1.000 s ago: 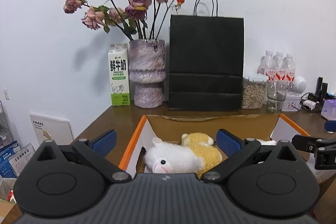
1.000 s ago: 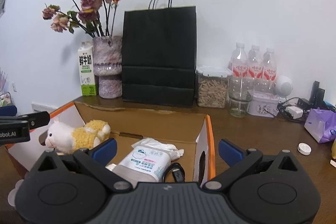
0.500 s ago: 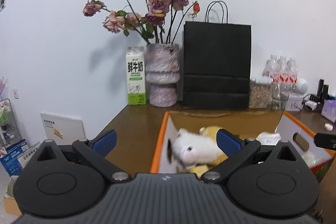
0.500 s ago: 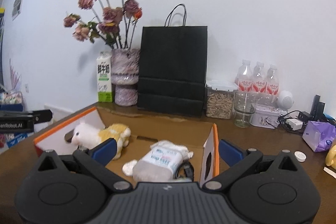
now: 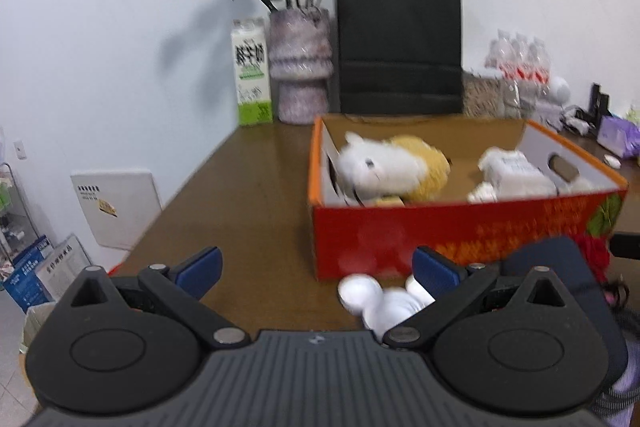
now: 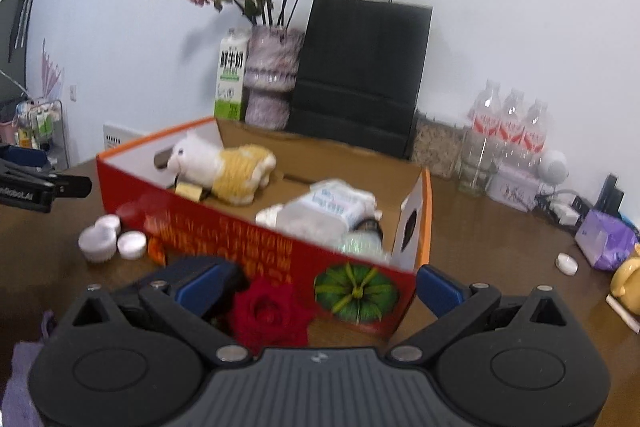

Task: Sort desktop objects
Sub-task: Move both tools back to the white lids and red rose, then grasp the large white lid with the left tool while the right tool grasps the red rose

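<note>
While both the left gripper [image 5: 316, 269] and right gripper [image 6: 326, 281] hang wide and empty, white round plastic caps [image 6: 108, 237] sit on the brown table [image 5: 248, 195] beside the red cardboard box [image 6: 280, 247]; approach low, squarely.

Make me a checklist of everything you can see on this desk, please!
Surface: brown wooden desk.
Job's things: red box holding plush lamb and wipes pack; white caps and red rose outside it.
Clutter: milk carton, flower vase, black bag, water bottles.
Grippers: left tool and right tool open, empty.
Cables: chargers at far right.
Surroundings: white wall.
</note>
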Demonstrator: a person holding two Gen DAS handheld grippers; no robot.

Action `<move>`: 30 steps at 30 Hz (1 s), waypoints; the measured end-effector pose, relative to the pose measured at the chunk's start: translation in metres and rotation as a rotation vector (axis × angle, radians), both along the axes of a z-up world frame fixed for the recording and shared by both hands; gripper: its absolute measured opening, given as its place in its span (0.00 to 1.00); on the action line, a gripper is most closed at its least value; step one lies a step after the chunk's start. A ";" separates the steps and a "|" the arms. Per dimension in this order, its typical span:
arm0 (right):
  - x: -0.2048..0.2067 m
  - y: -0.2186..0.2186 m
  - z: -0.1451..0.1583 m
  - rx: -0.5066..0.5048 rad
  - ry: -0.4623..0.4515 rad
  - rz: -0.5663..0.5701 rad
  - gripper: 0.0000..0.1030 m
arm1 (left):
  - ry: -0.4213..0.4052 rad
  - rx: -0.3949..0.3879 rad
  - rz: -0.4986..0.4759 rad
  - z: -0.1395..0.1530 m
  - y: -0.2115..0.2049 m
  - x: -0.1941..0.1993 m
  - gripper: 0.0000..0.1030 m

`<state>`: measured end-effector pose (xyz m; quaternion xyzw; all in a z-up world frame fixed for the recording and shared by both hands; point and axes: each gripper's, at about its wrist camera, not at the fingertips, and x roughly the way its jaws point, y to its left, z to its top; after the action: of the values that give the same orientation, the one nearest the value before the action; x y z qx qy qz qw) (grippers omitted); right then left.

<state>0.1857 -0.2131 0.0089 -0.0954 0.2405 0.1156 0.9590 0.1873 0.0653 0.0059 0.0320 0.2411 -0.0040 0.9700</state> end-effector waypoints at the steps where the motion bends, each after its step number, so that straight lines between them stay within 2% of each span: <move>1: 0.001 0.000 -0.003 0.002 0.012 -0.001 1.00 | 0.010 0.005 -0.008 -0.004 -0.003 -0.001 1.00; 10: 0.014 0.007 -0.024 0.029 0.140 0.008 0.89 | 0.069 0.041 -0.066 -0.020 -0.018 0.001 0.98; 13: 0.019 0.009 -0.028 0.036 0.160 0.005 0.88 | 0.089 0.032 -0.074 -0.024 -0.019 0.004 0.84; 15: 0.022 0.009 -0.031 0.053 0.172 0.006 0.78 | 0.095 0.021 -0.080 -0.025 -0.019 0.005 0.81; 19: 0.027 0.009 -0.035 0.077 0.193 0.012 0.75 | 0.107 0.007 -0.093 -0.026 -0.021 0.007 0.72; 21: 0.027 0.009 -0.036 0.084 0.195 0.018 0.65 | 0.120 0.000 -0.099 -0.027 -0.022 0.009 0.63; 22: 0.028 0.009 -0.037 0.090 0.198 0.023 0.63 | 0.129 -0.007 -0.105 -0.028 -0.022 0.010 0.57; 23: 0.028 0.009 -0.038 0.098 0.202 0.029 0.60 | 0.139 -0.014 -0.114 -0.028 -0.022 0.011 0.46; 24: 0.028 0.009 -0.038 0.101 0.204 0.031 0.57 | 0.147 -0.020 -0.126 -0.029 -0.022 0.012 0.40; 26: 0.027 0.008 -0.039 0.106 0.198 0.036 0.51 | 0.150 -0.030 -0.145 -0.030 -0.023 0.012 0.40; 30: 0.023 0.008 -0.038 0.107 0.174 0.036 0.47 | 0.141 -0.035 -0.128 -0.029 -0.023 0.011 0.40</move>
<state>0.2083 -0.2052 -0.0288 -0.0381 0.3146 0.1531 0.9360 0.1981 0.0420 -0.0236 0.0302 0.3062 -0.0725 0.9487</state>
